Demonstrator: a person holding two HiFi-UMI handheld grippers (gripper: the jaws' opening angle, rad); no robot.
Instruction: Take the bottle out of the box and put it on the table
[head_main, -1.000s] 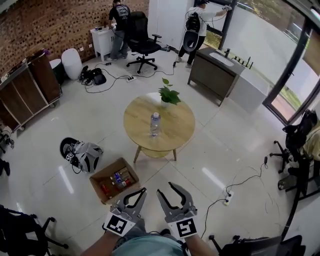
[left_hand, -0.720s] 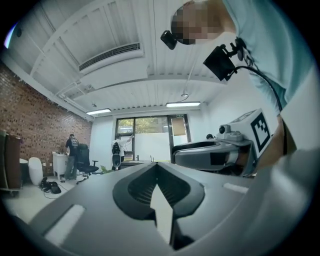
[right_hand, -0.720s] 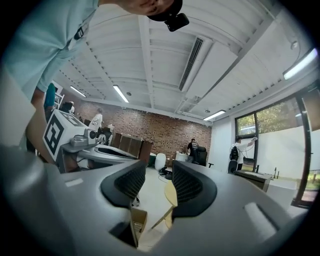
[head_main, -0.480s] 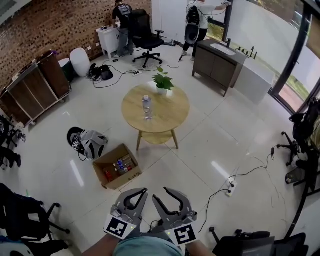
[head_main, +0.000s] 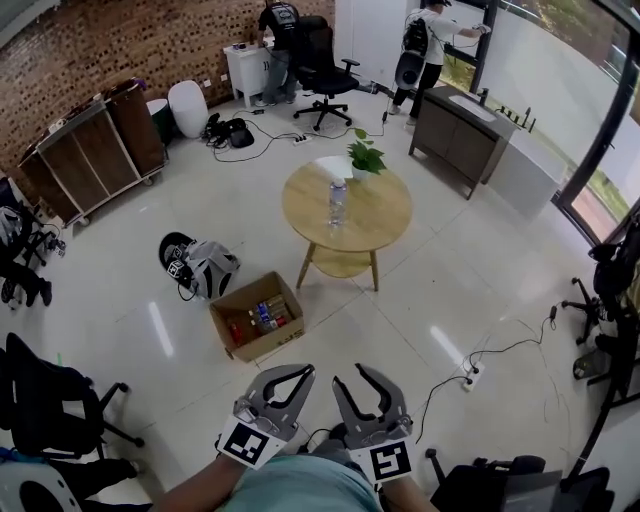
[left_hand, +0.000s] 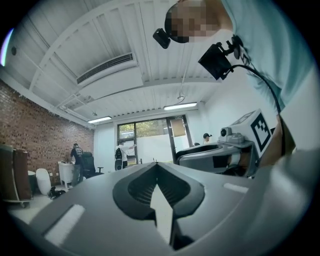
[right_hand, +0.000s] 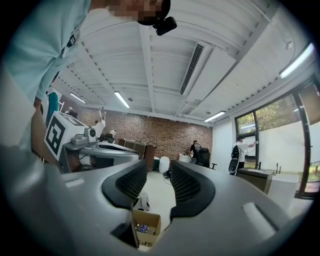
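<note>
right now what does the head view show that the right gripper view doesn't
Only the head view: the round table with a clear bottle and a potted plant on it, and the power strip on the floor. Only the right gripper view: the ceiling with its air vent and light strips. Both: the open cardboard box of bottles on the floor, the brick wall, and the right tongs, open with nothing gripped.
</note>
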